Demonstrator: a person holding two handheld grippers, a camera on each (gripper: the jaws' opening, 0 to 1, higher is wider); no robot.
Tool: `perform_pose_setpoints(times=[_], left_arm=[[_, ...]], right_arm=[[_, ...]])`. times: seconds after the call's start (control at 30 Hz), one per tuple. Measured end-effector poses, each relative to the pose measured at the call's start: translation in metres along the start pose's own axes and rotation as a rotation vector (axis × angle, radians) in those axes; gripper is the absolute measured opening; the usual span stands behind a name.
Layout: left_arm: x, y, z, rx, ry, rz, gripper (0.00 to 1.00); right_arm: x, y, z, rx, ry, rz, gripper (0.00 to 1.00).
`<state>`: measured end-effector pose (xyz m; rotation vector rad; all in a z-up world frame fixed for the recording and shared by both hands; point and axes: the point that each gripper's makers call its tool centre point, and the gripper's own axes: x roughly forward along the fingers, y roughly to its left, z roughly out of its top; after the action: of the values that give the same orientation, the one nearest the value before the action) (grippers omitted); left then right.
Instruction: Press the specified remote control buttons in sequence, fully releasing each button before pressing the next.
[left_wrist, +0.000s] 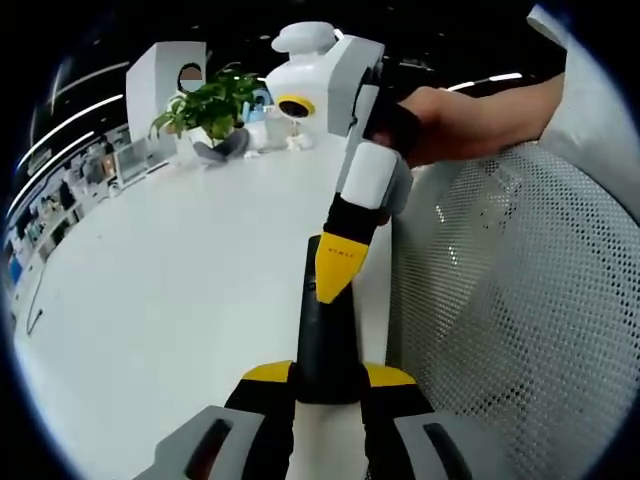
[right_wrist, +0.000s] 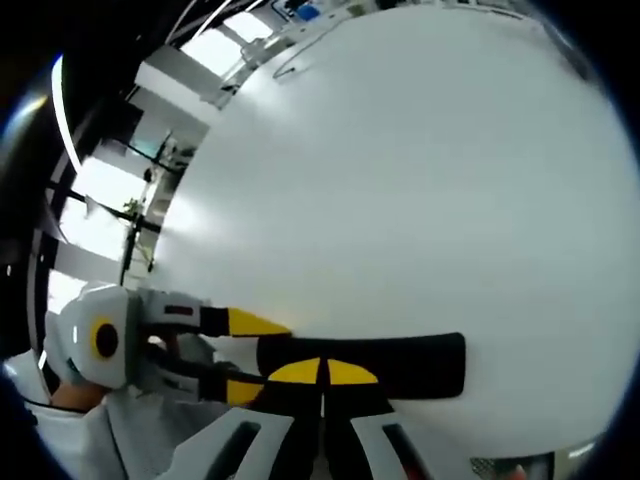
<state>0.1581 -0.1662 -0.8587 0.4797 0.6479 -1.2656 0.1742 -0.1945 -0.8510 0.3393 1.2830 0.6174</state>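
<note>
Clamped in the left gripper (left_wrist: 327, 400), the black remote (left_wrist: 325, 335) runs lengthwise away from it; the right gripper (left_wrist: 333, 282), jaws together, touches its far end.

In the left gripper view, the left gripper (left_wrist: 327, 385) rises from six o'clock, its yellow-tipped jaws clamped on either side of a dark remote (left_wrist: 325, 345). The right gripper (left_wrist: 338, 268) reaches down from one o'clock, jaws together, held by a hand (left_wrist: 455, 120).

No legible text, label or number on anything.
</note>
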Motion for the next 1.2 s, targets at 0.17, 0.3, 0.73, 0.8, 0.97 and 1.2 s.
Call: perform_pose_setpoints(times=[0.17, 0.3, 0.73, 0.8, 0.97, 1.2], left_arm=[[0.0, 0.0, 0.0, 0.003, 0.001, 0.0, 0.24], [0.0, 0.0, 0.0, 0.015, 0.002, 0.003, 0.24], [0.001, 0.0, 0.0, 0.013, 0.013, 0.006, 0.24], [0.001, 0.0, 0.0, 0.012, 0.013, 0.007, 0.24], [0.001, 0.0, 0.0, 0.011, 0.016, 0.007, 0.24], [0.0, 0.0, 0.0, 0.005, 0.013, 0.01, 0.24]], right_arm=[[0.0, 0.0, 0.0, -0.004, 0.001, -0.003, 0.0], [-0.001, 0.0, 0.001, 0.032, 0.001, 0.007, 0.0], [-0.002, 0.013, 0.002, 0.028, -0.008, 0.059, 0.0], [-0.001, 0.013, 0.001, 0.023, 0.003, 0.064, 0.0], [0.003, 0.005, -0.004, -0.04, 0.03, -0.005, 0.0], [0.003, 0.008, -0.004, -0.059, 0.019, -0.007, 0.0]])
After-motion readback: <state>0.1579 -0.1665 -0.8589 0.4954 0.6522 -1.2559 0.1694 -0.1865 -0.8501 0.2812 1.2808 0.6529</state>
